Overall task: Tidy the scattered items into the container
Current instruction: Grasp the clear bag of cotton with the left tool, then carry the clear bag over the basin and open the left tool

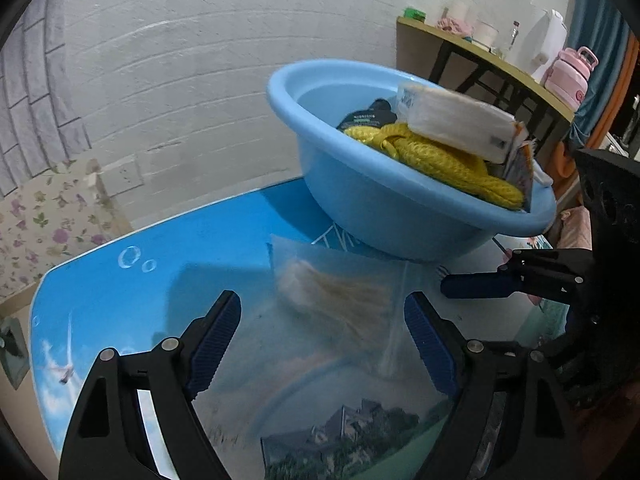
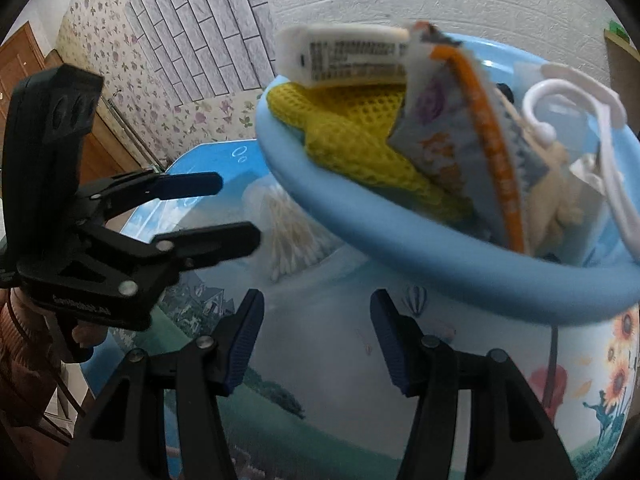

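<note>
A clear bag of cotton swabs lies flat on the picture-printed table, just in front of the light blue basin. My left gripper hangs open over the bag's near part, its pads apart from it. The basin holds a yellow knitted cloth, a white labelled packet and a black pouch. In the right wrist view my right gripper is open and empty before the basin. To its left are the left gripper and the swab bag. A white hanger and an orange-edged packet stick out.
One blue finger of the right gripper reaches in from the right near the basin's base. A wooden side table with a pink bottle stands behind. The brick wall is close behind the table's far edge. A hand holds the left gripper.
</note>
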A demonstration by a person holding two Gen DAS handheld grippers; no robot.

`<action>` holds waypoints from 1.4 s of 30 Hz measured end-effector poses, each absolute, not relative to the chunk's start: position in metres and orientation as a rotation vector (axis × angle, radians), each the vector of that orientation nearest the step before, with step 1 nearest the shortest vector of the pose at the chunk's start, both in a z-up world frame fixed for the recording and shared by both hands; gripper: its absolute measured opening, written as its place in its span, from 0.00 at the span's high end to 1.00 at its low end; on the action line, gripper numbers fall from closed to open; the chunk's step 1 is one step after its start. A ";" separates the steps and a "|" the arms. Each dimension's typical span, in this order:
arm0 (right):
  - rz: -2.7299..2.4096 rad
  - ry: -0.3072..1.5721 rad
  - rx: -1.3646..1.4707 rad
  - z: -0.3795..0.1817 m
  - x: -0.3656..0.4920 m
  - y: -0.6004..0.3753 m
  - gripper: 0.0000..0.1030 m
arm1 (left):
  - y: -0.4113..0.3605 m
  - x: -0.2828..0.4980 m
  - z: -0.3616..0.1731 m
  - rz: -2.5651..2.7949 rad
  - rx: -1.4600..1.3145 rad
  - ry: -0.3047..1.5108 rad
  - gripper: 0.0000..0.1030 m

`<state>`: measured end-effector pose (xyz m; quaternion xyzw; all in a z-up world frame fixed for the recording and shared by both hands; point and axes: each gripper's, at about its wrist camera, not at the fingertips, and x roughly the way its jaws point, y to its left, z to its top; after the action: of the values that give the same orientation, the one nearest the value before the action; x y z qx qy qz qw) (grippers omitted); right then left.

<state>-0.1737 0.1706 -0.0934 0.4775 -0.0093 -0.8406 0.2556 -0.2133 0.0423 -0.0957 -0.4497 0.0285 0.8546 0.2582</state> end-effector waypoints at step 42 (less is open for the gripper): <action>-2.277 0.050 0.965 -0.039 -0.114 0.141 0.47 | 0.061 -0.118 -0.010 2.171 -0.979 0.032 0.78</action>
<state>-0.1138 0.1414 -0.0388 0.3686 0.0189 -0.8697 0.3276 -0.1183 0.0607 -0.0105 -0.3816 0.0125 0.8466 0.3708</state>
